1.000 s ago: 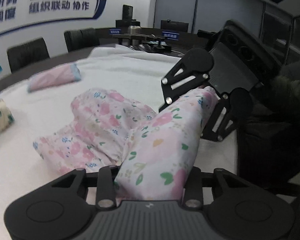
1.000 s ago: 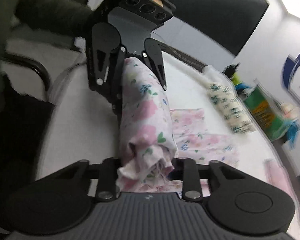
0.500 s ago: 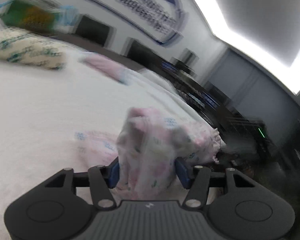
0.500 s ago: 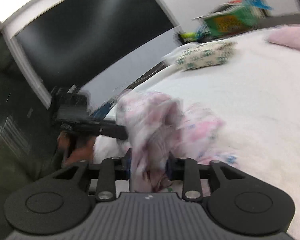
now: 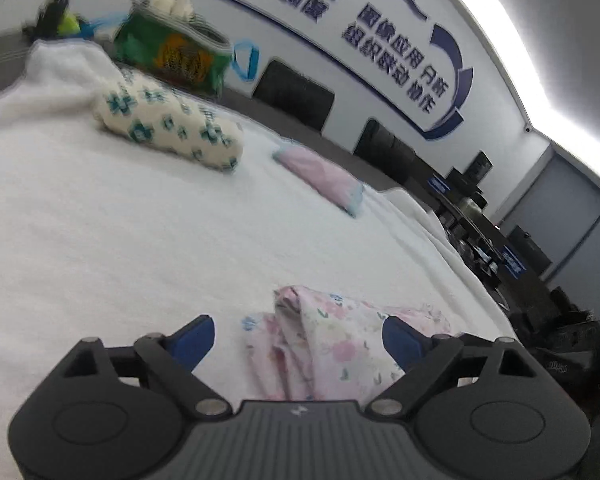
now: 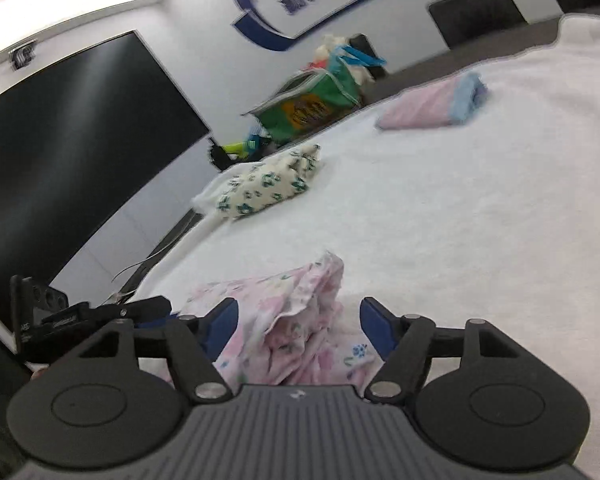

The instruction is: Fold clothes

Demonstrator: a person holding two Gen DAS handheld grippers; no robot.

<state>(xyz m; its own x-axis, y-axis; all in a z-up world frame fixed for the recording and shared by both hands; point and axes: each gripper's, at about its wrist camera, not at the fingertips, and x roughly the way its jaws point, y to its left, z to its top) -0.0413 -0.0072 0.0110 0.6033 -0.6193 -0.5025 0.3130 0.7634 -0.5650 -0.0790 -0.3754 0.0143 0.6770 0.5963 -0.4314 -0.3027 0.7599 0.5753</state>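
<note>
A pink floral garment (image 5: pixel 332 344) lies bunched on the white towel-covered table (image 5: pixel 140 248), right in front of both grippers. My left gripper (image 5: pixel 300 338) is open, its blue-padded fingers spread either side of the cloth without gripping it. My right gripper (image 6: pixel 298 322) is open too, fingers spread around the same garment (image 6: pixel 296 312). The left gripper shows at the left edge of the right wrist view (image 6: pixel 100 316).
A folded cream garment with green flowers (image 5: pixel 172 128) and a folded pink one with a blue edge (image 5: pixel 320 176) lie farther back on the table. A green bag (image 5: pixel 172 52) stands behind them. Black chairs (image 5: pixel 296 96) line the wall. The table's edge runs at right (image 5: pixel 472 272).
Both grippers were shut on the floral garment and have opened, letting it drop onto the table. Both cameras have swung to face across the table.
</note>
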